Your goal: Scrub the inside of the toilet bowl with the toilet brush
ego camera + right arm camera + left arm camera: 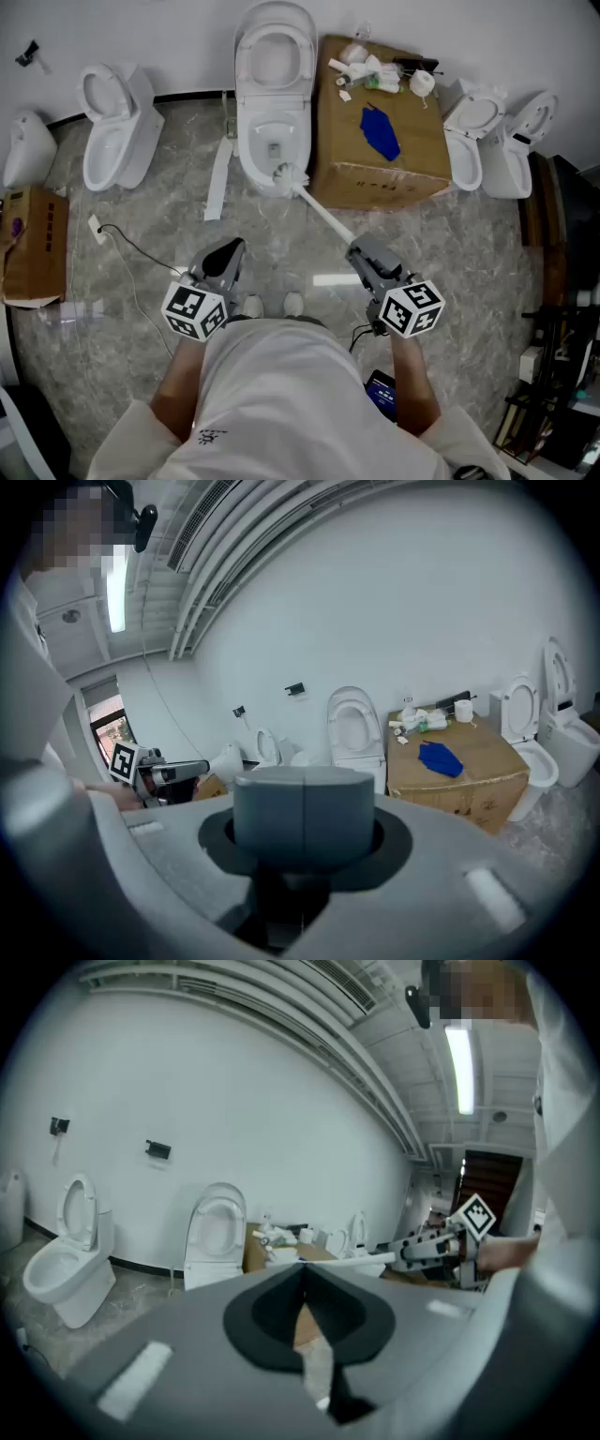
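Observation:
The white toilet point(272, 141) stands at the far middle with its seat and lid raised; it also shows in the left gripper view point(214, 1241) and the right gripper view point(354, 733). My right gripper point(361, 251) is shut on the white handle of the toilet brush point(319, 211). The brush head point(286, 175) lies at the bowl's front rim. The handle point(342, 1261) runs from the right gripper point(427, 1249). My left gripper point(225, 258) hangs shut and empty over the floor, well short of the toilet. Its jaws point(302, 1302) meet at a seam.
A cardboard box point(380, 141) with a blue cloth point(380, 131) and small bottles stands right of the toilet. More toilets stand at the left point(117, 131) and the right point(478, 141). A small box point(33, 244), a cable point(131, 246) and a white strip point(217, 178) lie on the floor.

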`<state>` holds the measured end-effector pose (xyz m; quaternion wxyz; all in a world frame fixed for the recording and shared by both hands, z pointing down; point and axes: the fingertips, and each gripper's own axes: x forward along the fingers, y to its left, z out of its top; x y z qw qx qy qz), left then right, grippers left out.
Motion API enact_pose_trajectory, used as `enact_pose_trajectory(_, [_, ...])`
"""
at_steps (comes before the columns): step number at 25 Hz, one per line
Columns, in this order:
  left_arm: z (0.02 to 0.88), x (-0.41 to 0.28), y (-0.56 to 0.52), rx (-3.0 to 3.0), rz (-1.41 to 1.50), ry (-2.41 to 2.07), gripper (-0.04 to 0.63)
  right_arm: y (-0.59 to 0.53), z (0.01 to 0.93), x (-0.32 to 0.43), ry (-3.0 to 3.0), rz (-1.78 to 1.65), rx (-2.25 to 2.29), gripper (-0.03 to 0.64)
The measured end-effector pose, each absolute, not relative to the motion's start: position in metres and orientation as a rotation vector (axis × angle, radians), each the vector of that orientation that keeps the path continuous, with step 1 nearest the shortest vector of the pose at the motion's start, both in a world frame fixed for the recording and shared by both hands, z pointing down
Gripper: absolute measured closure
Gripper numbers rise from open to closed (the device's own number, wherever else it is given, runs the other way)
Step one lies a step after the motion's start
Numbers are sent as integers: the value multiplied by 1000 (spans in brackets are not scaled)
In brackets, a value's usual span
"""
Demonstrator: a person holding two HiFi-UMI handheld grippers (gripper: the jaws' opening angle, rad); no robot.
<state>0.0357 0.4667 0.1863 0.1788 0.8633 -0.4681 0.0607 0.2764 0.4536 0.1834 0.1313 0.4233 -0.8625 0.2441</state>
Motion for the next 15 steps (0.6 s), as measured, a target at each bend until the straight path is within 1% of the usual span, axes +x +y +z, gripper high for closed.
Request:
enact_pose_trajectory(8, [185, 25, 459, 2439, 173, -1312, 604, 452, 178, 267, -2503, 720, 1255, 471])
enact_pose_trajectory(15, [182, 8, 453, 2447, 115, -1308, 604, 456, 182, 262, -2455, 762, 1302, 471])
